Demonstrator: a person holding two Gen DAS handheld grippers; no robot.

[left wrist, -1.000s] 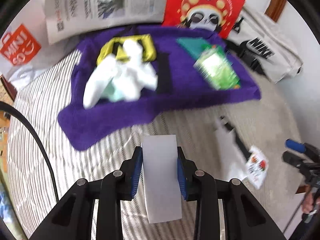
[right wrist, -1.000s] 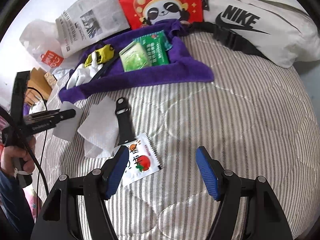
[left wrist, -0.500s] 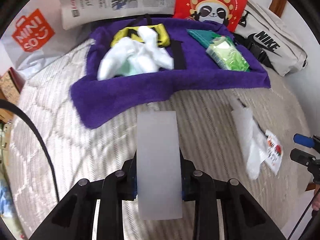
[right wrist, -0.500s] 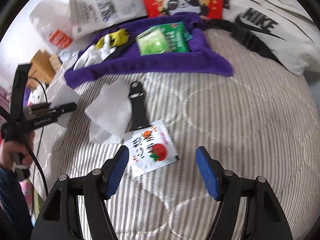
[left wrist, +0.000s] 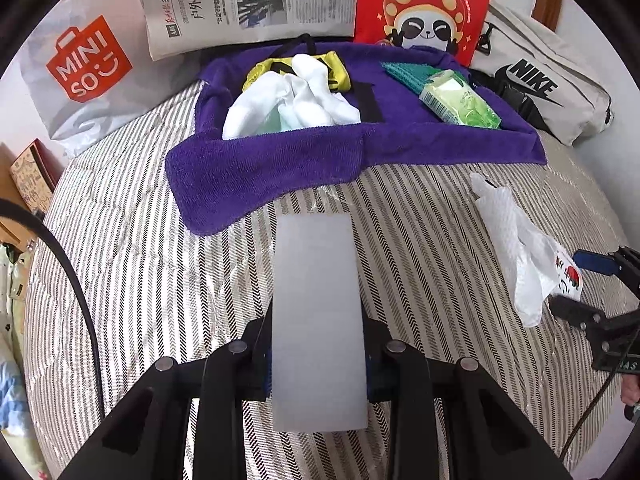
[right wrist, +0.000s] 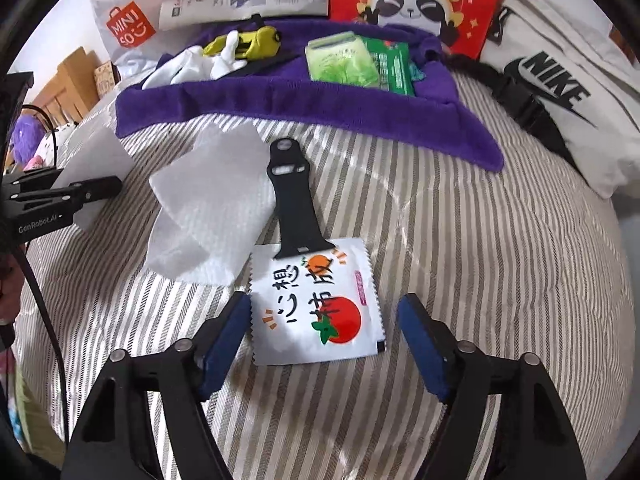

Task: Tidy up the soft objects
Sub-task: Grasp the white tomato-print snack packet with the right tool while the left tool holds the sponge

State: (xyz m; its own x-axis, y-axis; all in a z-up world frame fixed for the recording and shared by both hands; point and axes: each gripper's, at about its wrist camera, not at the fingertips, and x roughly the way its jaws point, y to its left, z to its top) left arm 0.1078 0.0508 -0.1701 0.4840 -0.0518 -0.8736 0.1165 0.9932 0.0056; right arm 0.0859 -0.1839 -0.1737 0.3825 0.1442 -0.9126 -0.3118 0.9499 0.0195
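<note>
1. A striped bed (right wrist: 480,264) is carrying everything.
2. A purple towel (left wrist: 280,168), white tissue (right wrist: 212,216), black strap (right wrist: 294,208) and printed sachet (right wrist: 316,308) are lying on it.
3. A Nike bag (right wrist: 560,92) is resting at its edge.

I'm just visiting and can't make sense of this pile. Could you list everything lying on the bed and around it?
towel: 1, purple, spread at the bed's far side
socks: a bundle, white, on the towel
pouch: 1, yellow and black, under the socks
wipes packs: 2, green, on the towel
paper towel: 1, white, crumpled on the striped bedcover
strap: 1, black, beside the paper towel, end on the sachet
sachet: 1, white with tomato print, between the right jaws
newspaper: 1, against the wall
gift bag: 1, red
Miniso bag: 1, white
Nike bag: 1, off-white
translucent sheet: 1, whitish, held
left gripper: shut on the sheet
right gripper: open
</note>
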